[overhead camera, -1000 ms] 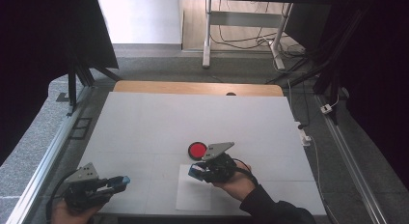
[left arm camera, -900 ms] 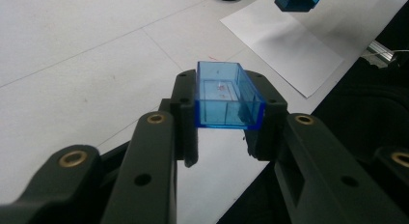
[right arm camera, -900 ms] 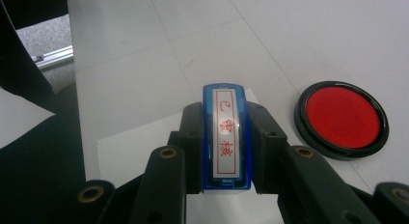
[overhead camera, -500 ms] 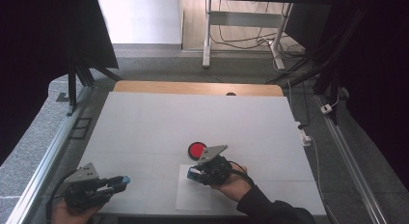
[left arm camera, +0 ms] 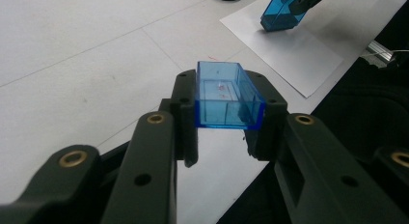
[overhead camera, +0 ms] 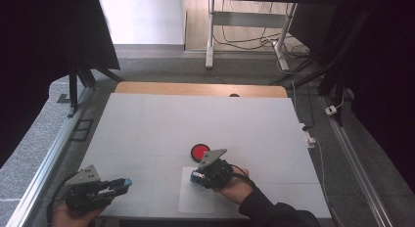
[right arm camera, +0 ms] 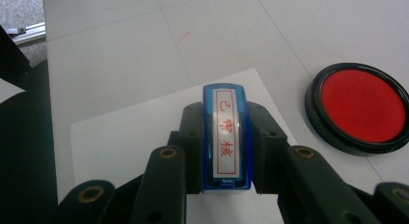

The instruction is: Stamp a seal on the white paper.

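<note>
My left gripper [overhead camera: 121,184] sits at the table's near left corner, shut on a clear blue open-topped cap [left arm camera: 226,96], which shows as a blue tip [overhead camera: 126,181] in the high view. My right gripper [overhead camera: 197,177] is shut on a blue stamp [right arm camera: 226,137] with a white label bearing red characters. It holds the stamp low over the white sheet of paper [overhead camera: 195,202]; whether it touches the paper I cannot tell. A round red ink pad [overhead camera: 199,151] in a black rim lies just beyond the paper, to the right [right arm camera: 361,108] in the right gripper view.
The white table [overhead camera: 195,114] has a wooden strip [overhead camera: 195,89] along its far edge. Aluminium rails [overhead camera: 44,163] run along both sides, with cables and a small white box [overhead camera: 310,139] off the right edge. In the left gripper view the stamp [left arm camera: 282,14] hovers over the paper [left arm camera: 294,52].
My right gripper with the stamp has drifted slightly toward the near edge over the paper. The left gripper has stayed in place.
</note>
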Demonstrator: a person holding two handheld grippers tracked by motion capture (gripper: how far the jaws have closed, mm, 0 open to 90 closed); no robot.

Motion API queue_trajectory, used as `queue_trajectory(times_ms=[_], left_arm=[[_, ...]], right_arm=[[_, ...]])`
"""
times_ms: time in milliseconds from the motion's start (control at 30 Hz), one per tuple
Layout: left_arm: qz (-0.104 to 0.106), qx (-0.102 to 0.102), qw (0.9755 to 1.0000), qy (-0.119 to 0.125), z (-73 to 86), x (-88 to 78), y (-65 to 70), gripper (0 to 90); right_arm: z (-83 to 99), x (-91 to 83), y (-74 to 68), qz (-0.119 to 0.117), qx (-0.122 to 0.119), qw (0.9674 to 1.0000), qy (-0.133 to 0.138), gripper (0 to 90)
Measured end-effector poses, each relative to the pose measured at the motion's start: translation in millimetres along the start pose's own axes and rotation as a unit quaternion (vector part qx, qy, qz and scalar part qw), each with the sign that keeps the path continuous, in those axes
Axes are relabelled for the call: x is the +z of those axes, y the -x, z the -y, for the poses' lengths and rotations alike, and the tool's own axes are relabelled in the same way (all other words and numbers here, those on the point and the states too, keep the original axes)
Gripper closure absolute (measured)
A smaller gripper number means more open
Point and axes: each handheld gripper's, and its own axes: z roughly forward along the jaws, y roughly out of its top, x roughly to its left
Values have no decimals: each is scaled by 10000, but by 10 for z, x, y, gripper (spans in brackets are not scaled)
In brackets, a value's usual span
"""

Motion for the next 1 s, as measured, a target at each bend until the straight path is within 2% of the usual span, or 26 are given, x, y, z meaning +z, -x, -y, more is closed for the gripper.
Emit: queue_trajectory(times_ms=[300, 500, 900, 1000], left_arm=[[6, 7, 10000, -3, 0, -1, 0, 686], [7, 3, 10000, -6, 0, 1, 1, 686], [-4, 4, 10000, -22, -4, 3, 0, 686], [-8, 4, 10000, -23, -5, 5, 0, 686]], right_arm=[[17, 34, 1, 54, -81, 9999, -110, 707], [23, 47, -16, 95, -52, 9998, -142, 708], [16, 55, -147, 432, -488, 9976, -213, 711], [25, 55, -146, 429, -457, 9979, -180, 711]])
